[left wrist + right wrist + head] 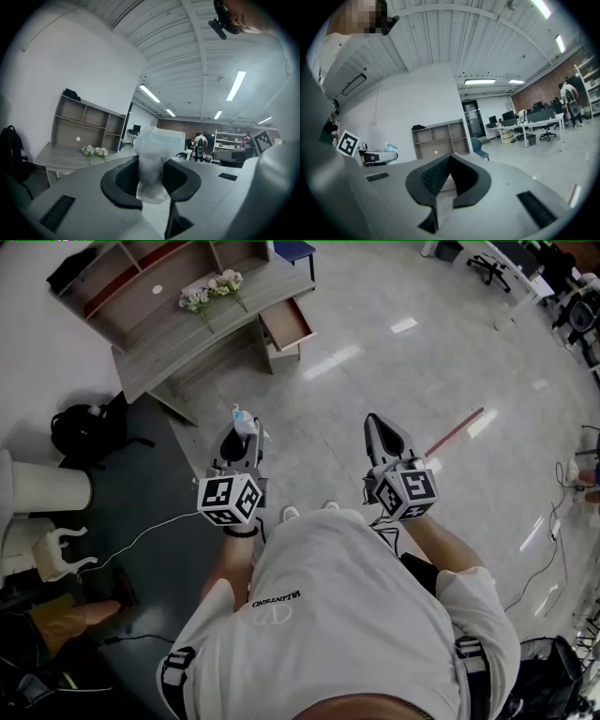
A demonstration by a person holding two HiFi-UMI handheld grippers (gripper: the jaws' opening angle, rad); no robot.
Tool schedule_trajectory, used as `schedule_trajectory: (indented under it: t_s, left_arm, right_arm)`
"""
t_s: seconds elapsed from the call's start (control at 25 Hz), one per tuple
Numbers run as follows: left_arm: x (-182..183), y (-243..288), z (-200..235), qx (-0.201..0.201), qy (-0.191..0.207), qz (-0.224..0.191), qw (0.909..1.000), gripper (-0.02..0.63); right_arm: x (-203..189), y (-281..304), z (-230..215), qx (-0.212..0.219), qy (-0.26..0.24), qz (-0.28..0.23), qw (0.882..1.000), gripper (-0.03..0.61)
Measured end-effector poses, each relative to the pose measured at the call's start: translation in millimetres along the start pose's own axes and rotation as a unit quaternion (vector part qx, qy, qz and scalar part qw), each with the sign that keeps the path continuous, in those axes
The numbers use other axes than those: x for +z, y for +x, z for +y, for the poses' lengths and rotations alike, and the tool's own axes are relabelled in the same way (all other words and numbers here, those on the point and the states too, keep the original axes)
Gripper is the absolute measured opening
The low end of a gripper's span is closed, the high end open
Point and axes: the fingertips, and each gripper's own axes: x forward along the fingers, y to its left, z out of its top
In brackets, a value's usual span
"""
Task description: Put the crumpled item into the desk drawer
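Clamping a crumpled plastic wrapper (157,152) in the left gripper (151,178), jaws pulled partway in and pressing on it from both sides. Thin, wrinkly, see-through film, pale blue up top, sticking out past the dark matte pads (119,183) and sagging a bit below them. Shows from the head view as a small whitish-blue tuft (246,420) at the tip of that gripper (238,434). Right gripper (449,161) closed tip to tip with nothing inside, ribbed black pad (433,176) facing in; same gripper (382,432) held about level beside the left. Both well apart from the grey wood-grain desk (178,343), off across glossy pale floor (375,352). Boxy drawer (286,324) hanging open at the desk's end, reddish-brown inside. Bunch of white and pink flowers (211,292) lying on the desktop, lumpy black backpack (80,432) slumped near the wall.
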Motion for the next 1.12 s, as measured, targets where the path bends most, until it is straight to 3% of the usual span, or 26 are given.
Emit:
schedule_trajectory:
  t_s: [0.68, 1.12]
  left_arm:
    - [-28.4, 15.7, -52.0, 0.028, 0.001, 0.016, 0.9995, 0.103]
    - [-30.0, 37.1, -29.3, 0.034, -0.002, 0.017, 0.9993, 0.103]
  right_arm:
    - [1.9, -21.0, -58.6, 0.021, 0.014, 0.003, 1.000, -0.002]
    - [-8.8, 4.4, -61.7, 0.024, 0.020, 0.010, 0.999, -0.002]
